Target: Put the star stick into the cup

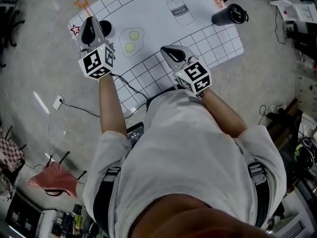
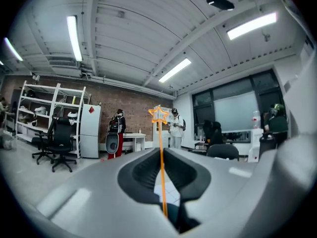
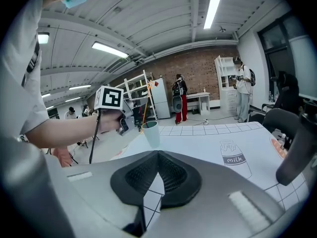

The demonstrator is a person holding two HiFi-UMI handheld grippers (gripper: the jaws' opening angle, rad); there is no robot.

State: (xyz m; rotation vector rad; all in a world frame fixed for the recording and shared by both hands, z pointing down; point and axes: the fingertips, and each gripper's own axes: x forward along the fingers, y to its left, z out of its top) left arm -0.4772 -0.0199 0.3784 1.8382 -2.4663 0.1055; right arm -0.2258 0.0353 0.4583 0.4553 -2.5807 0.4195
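The star stick (image 1: 82,4) is a thin orange rod with an outlined star on top. My left gripper (image 1: 89,23) is shut on its lower part and holds it upright. In the left gripper view the rod (image 2: 161,177) rises between the pads of the left gripper (image 2: 161,151) to the star. The cup (image 1: 105,28) stands on the mat just right of that gripper; the right gripper view shows it pale teal (image 3: 151,133), with the stick beside it, outside it. My right gripper (image 1: 172,52) is shut and empty over the grid, its jaws (image 3: 158,155) meeting.
A white mat (image 1: 208,43) with grid squares covers the table, printed with a milk bottle (image 1: 178,9), a fried egg (image 1: 131,38) and a red star (image 1: 75,29). A black mug (image 1: 229,15) stands at its far right. Cables and a power strip (image 1: 58,102) lie on the floor.
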